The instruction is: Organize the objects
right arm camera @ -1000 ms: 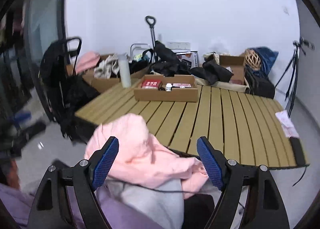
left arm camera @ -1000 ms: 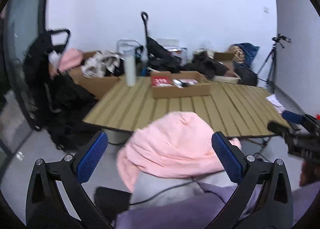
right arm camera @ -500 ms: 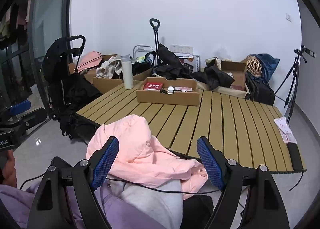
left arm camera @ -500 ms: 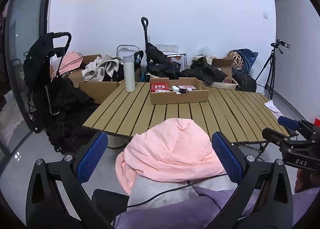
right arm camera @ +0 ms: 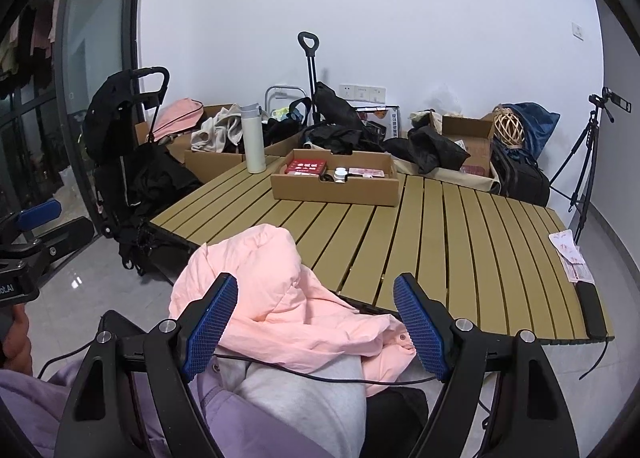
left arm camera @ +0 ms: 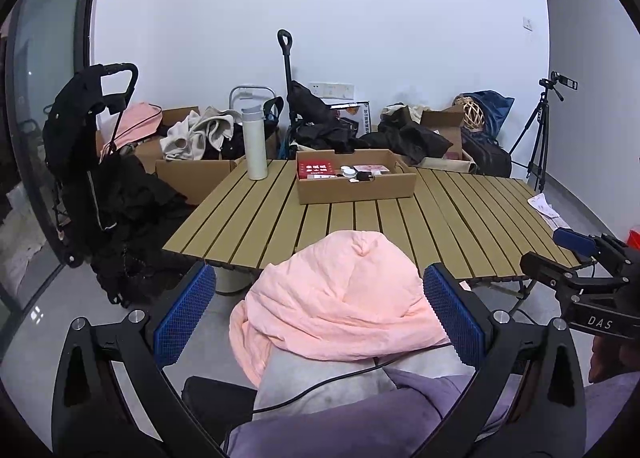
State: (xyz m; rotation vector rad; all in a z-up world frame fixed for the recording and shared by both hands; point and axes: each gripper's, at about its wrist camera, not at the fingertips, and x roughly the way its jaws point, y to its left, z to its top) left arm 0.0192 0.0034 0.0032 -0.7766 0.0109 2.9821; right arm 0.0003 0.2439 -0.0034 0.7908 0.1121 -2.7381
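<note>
Both grippers wait with jaws apart over a pink garment on the person's lap, short of the slatted table.

The left gripper (left arm camera: 320,314) has its blue pads spread wide with nothing pinched; the pink garment (left arm camera: 340,298) lies bunched just ahead of and between them, untouched. The right gripper (right arm camera: 316,328) is likewise spread and empty, the same garment (right arm camera: 276,290) sitting ahead of its left pad and trailing toward its right one. A black cable (right arm camera: 320,374) crosses the lap just behind the pads. Beyond the garment stretches the slatted table (right arm camera: 460,242). Far ahead of both grippers on it stands a shallow cardboard box (right arm camera: 336,188) holding a red packet and small items, with a white bottle (right arm camera: 253,138) upright just left of the box.
</note>
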